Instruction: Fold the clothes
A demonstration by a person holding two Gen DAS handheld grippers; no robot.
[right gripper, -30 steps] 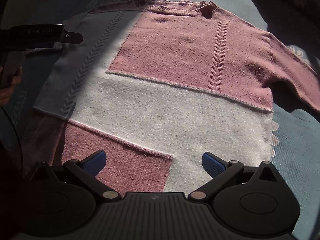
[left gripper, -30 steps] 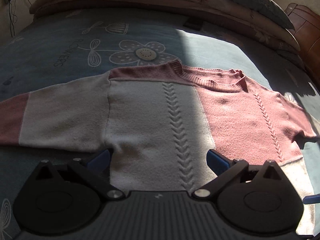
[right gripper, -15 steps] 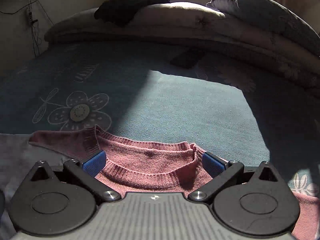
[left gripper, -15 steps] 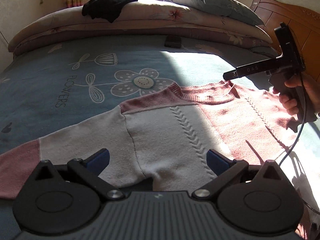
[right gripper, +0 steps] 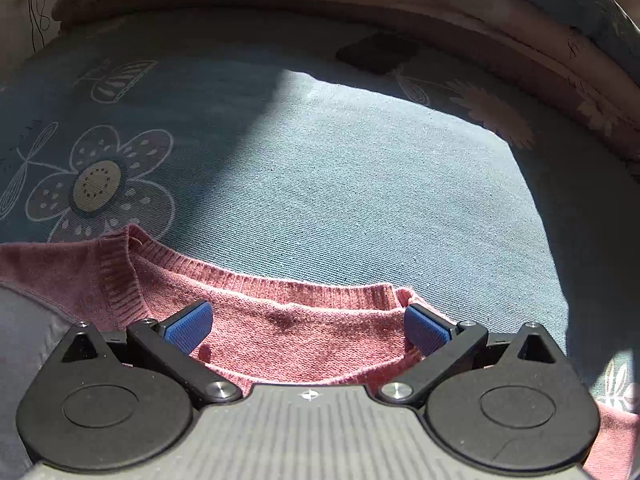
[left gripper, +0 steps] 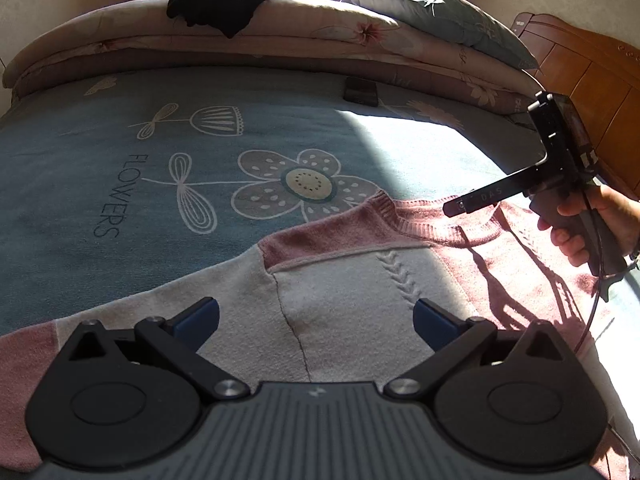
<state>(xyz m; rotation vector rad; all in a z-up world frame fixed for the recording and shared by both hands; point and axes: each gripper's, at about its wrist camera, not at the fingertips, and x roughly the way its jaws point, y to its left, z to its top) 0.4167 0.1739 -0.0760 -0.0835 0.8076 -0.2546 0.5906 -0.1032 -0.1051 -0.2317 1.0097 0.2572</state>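
Pink and white knit sweater (left gripper: pixel 360 280) lies flat, front up, on the blue flower-print bedspread (left gripper: pixel 120 152), neck toward the rolled quilt (left gripper: pixel 320 48) at the far edge of the bed. Left tool (left gripper: pixel 316 314) sits low over the sweater's white shoulder and sleeve seam, blue pads (left gripper: pixel 198 314) spread wide, pinching nothing. Right tool (right gripper: pixel 308 326) sits over the sweater's ribbed pink collar (right gripper: pixel 280 286), blue pads (right gripper: pixel 188 326) spread wide on either side of the neck opening, nothing pinched; can't tell if the pads touch the knit. In the left wrist view the right tool (left gripper: pixel 460 206) shows from the side, held by the right hand (left gripper: pixel 600 220), tip above the collar. Sunlight covers the pink half of the sweater, the white half is in shade. A dark garment (left gripper: pixel 228 0) is draped on the quilt, a grey pillow (left gripper: pixel 440 20) beside it, and a small dark flat object (left gripper: pixel 360 92) lies on the bedspread just below the quilt.
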